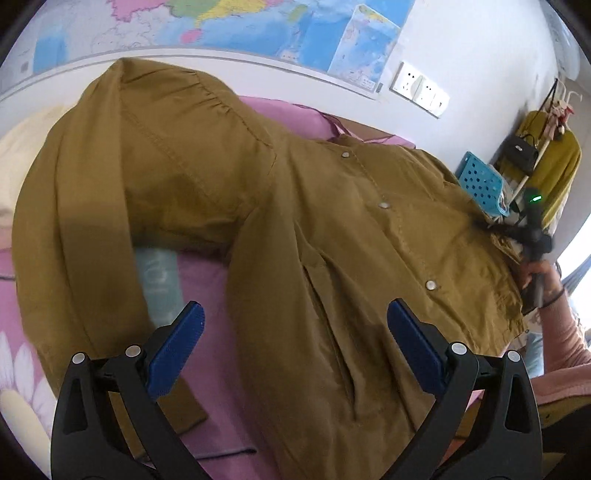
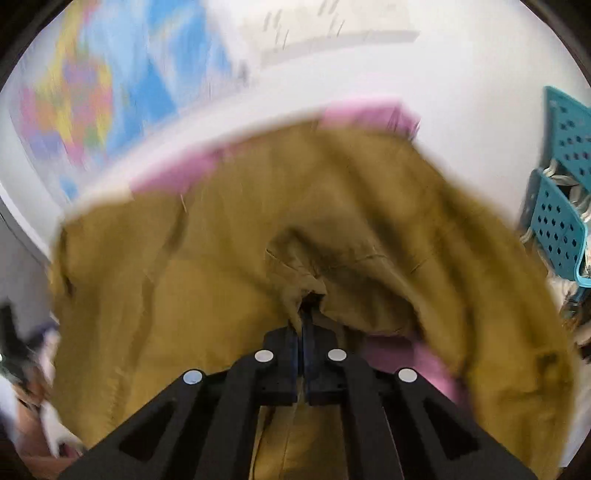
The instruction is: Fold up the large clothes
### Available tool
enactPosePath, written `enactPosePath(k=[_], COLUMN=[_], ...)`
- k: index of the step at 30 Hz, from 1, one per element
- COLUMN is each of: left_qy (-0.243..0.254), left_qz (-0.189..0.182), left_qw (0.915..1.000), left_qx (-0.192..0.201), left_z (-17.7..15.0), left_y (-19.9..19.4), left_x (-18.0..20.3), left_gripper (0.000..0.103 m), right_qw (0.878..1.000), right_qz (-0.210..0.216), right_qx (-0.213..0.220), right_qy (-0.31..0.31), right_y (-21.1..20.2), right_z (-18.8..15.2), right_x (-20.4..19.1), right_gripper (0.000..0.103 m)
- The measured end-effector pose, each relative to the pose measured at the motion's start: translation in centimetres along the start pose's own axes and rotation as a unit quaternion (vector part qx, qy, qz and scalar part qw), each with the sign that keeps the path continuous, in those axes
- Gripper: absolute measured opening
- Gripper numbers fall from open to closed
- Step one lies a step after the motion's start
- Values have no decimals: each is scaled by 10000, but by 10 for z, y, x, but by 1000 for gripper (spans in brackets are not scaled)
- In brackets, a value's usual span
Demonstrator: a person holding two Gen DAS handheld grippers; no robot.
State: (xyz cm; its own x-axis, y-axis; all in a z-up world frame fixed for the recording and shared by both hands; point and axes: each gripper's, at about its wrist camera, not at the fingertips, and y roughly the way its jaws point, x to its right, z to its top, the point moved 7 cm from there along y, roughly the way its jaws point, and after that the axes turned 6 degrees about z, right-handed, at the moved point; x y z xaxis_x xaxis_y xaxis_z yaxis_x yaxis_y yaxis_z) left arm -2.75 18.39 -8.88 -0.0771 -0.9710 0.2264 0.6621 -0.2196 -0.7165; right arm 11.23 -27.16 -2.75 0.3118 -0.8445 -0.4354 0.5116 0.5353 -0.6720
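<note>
A large mustard-brown coat (image 1: pixel 314 221) with silver snap buttons lies spread over a pink bed sheet (image 1: pixel 207 295), one sleeve bent down at the left. My left gripper (image 1: pixel 295 317) hovers over its lower part, blue pads wide apart with nothing between them. In the right wrist view, blurred by motion, my right gripper (image 2: pixel 303 314) is shut on a fold of the coat (image 2: pixel 221 277), whose cloth bunches up around the fingertips. The right gripper (image 1: pixel 532 236) also shows at the coat's right edge in the left wrist view, held by a hand.
A wall map (image 1: pixel 258 26) and a socket panel (image 1: pixel 419 88) hang behind the bed. Teal perforated baskets (image 2: pixel 561 221) and a rack with a yellow garment and black bag (image 1: pixel 546 162) stand at the right. A pale pillow (image 1: pixel 14 158) lies at the left.
</note>
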Motion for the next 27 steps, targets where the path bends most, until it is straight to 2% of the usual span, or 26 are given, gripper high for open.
enactPosePath(k=[2,3,5,7,10,12,13,14,15,16,17,18,19,20,21,22,23,24,27], left_qy=[37,32,-80,-300,-591,-679,-711,-790,-832,-828,-750,-620,-432,-454,-523,-544,-576,-627,-707], left_qz=[-14,-13,-154,-367,-544,-469,-464,-431,-373,-313,-227,-64,85,7,-130,-174,-150,-114,84], left_qw=[10000,10000,9997,9984,9953,9948,9945,9936,9929,9927,9937,9952,9961,9958,9957,9960,9965,9968,9974], left_qx=[-25,-44,-143,-296,-533,-590,-609,-681,-767,-820,-804,-759,-767,-800,-760,-689,-592,-493,-82], left_z=[1,3,6,5,5,8,10,11,10,9,9,11,10,8,8,10,13,17,34], left_y=[5,8,17,26,45,57,62,69,76,81,85,86,87,86,81,75,69,61,27], left_x=[2,1,-5,-10,-11,-13,-13,-13,-14,-12,-10,-8,-4,-1,1,1,-1,-5,-10], left_gripper=[97,97,98,98,98,98,98,97,97,96,87,64,50,29,15,12,11,10,8], right_qw=[9988,9986,9980,9973,9959,9957,9956,9955,9957,9959,9959,9954,9944,9936,9927,9925,9899,9884,9830], right_qz=[-21,-72,-83,-245,-105,-31,50,80,62,70,97,144,246,333,427,481,732,876,1588], right_qx=[409,395,32,-264,-288,-294,-351,-389,-417,-433,-460,-548,-653,-724,-838,-865,-911,-899,-498], right_qy=[254,348,633,645,848,875,872,862,824,789,779,777,797,804,755,717,799,850,780], right_y=[-24,-23,-3,13,23,22,19,18,15,11,13,12,12,12,14,15,15,14,-8], right_z=[8,7,-6,-26,-31,-31,-34,-37,-40,-45,-44,-51,-60,-64,-72,-76,-80,-80,-69], right_x=[17,28,44,51,56,54,51,50,47,44,38,35,33,30,25,22,18,13,-21], right_gripper=[1,1,1,2,3,7,12,32,61,71,77,77,77,76,54,36,6,5,4])
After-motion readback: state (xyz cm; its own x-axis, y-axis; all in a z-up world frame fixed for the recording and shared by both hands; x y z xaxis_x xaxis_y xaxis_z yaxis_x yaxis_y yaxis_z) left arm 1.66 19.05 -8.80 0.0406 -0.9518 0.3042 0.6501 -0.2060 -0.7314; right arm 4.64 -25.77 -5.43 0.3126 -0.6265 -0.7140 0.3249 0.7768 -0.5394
